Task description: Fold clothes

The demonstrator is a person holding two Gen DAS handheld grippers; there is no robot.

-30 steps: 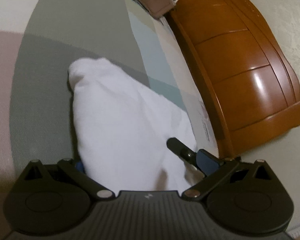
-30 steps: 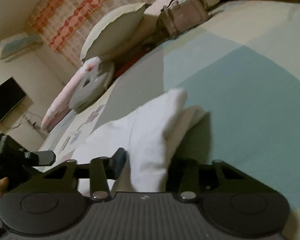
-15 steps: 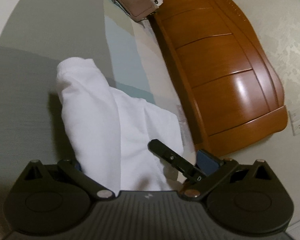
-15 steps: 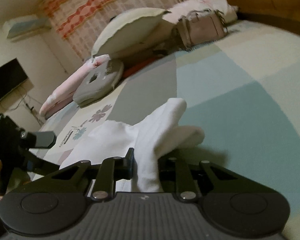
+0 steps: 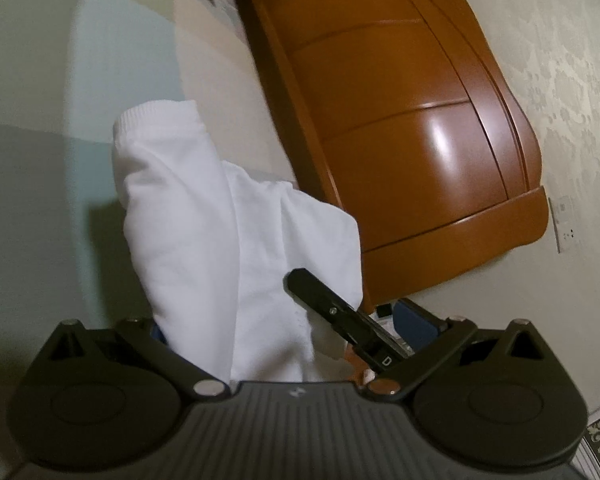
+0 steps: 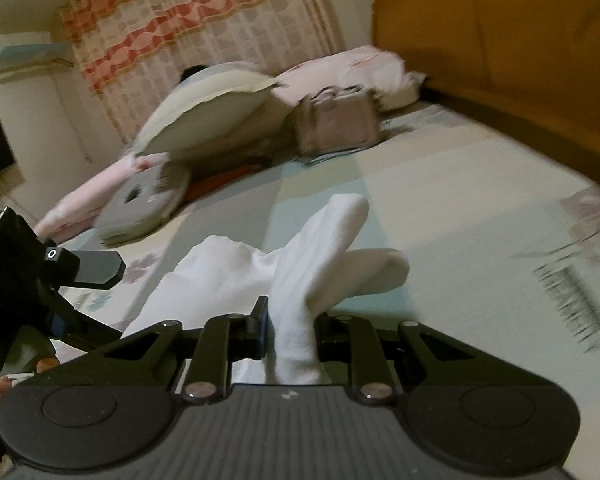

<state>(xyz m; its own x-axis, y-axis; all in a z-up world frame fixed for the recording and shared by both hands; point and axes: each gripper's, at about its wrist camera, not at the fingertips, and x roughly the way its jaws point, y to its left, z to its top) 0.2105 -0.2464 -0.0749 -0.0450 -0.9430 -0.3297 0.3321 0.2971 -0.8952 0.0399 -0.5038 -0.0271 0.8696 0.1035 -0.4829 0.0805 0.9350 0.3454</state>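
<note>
White garment [image 5: 220, 240] bunched and hanging over the bed [image 6: 460, 200], ribbed cuff end pointing away, one fold resting on the sheet near the headboard [image 5: 400, 140]. Pinched on a narrow fold by the right gripper [image 6: 290, 332], pads pressing from both sides. Flanked by the wide-set fingers of the left gripper [image 5: 288, 324], cloth between them; cannot tell whether those pads bite. Probably mid-lift to shake out or lay a fold. To do it well: hold both ends level, draw them apart until the cloth hangs flat, lower onto bare sheet clear of the headboard, lay the cuff end down first, then let go only once the edges line up.
</note>
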